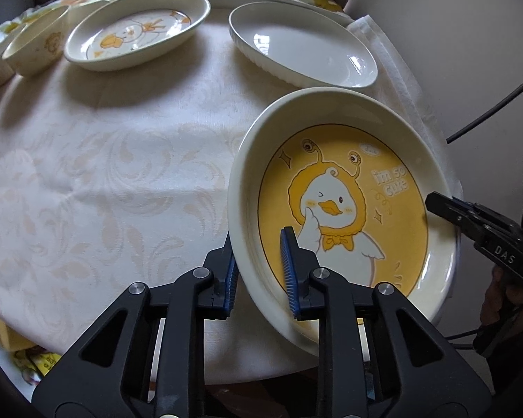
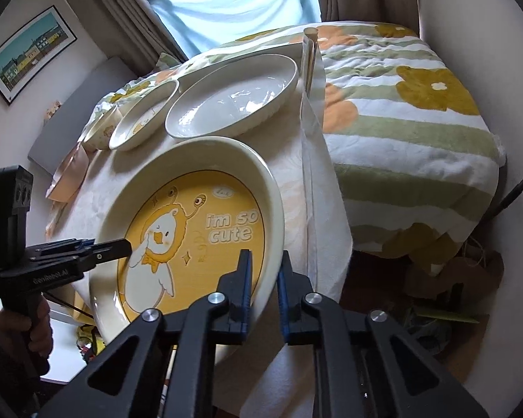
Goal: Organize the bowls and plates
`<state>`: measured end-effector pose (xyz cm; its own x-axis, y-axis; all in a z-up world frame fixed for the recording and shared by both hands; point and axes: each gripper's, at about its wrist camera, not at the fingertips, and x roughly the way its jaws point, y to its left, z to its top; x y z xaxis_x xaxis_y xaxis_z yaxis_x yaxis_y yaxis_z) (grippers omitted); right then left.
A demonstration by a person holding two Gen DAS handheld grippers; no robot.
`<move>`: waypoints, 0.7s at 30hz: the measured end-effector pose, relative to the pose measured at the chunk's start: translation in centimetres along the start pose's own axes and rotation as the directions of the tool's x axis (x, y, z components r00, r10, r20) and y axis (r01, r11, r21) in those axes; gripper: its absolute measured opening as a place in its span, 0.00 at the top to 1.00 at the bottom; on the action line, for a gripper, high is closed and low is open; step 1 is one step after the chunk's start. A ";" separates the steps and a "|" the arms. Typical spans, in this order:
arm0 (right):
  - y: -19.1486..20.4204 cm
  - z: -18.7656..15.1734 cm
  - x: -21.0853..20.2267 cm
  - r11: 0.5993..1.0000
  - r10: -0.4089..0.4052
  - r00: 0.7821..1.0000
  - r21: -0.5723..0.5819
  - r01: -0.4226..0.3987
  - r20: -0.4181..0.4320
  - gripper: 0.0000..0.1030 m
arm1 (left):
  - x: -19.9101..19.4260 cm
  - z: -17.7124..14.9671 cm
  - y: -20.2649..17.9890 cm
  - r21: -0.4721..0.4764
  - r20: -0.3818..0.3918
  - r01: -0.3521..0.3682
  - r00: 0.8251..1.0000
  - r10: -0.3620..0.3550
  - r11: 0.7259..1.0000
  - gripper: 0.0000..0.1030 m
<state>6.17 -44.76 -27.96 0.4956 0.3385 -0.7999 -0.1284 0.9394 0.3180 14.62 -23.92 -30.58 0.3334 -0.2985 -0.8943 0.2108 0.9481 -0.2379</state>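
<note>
A cream oval plate with a yellow duck picture [image 1: 345, 202] [image 2: 198, 230] is held tilted above the table's near right corner. My left gripper [image 1: 259, 244] is shut on its left rim, one finger inside, one outside. My right gripper [image 2: 265, 261] is shut on its right rim the same way; it shows at the right in the left wrist view [image 1: 436, 202]. A plain white oval plate [image 1: 303, 45] [image 2: 233, 97], a smaller duck plate [image 1: 136, 35] [image 2: 146, 118] and a small bowl [image 1: 35, 48] [image 2: 101, 129] lie at the far side.
The table [image 1: 104, 174] has a cream patterned cloth. A flowered blanket on a bed [image 2: 408, 111] lies to the right of it. A peach cloth [image 2: 69, 174] lies at the table's left edge.
</note>
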 end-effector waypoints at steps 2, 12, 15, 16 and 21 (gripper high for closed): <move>0.3 0.1 -0.3 1.000 0.004 1.000 -0.015 -0.004 0.008 0.88 | -0.2 0.0 0.2 -0.006 0.001 0.003 1.000 -0.003 1.000 0.80; 2.8 1.2 -2.4 0.997 0.004 0.998 -0.072 0.000 0.056 0.87 | -5.4 -0.7 2.1 -0.009 0.073 0.031 0.997 -0.031 0.999 0.80; 4.7 2.0 -3.4 0.997 0.010 0.997 -0.075 -0.004 0.077 0.87 | -8.5 -0.2 3.7 -0.008 0.107 0.037 0.994 -0.036 0.999 0.80; 5.3 2.2 -3.7 0.997 0.013 0.996 -0.077 -0.007 0.084 0.87 | -9.4 -0.1 4.1 -0.006 0.117 0.037 0.992 -0.036 0.999 0.80; 10.2 3.5 -4.0 0.996 0.032 0.994 -0.085 -0.023 0.108 0.87 | -13.4 0.4 7.9 0.002 0.151 0.035 0.988 -0.035 0.999 0.80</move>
<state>5.86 -36.76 -19.79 0.5813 0.3605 -0.7294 -0.2126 0.9326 0.2915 12.19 -12.51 -20.27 0.4607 -0.3445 -0.8179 0.2238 0.9369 -0.2686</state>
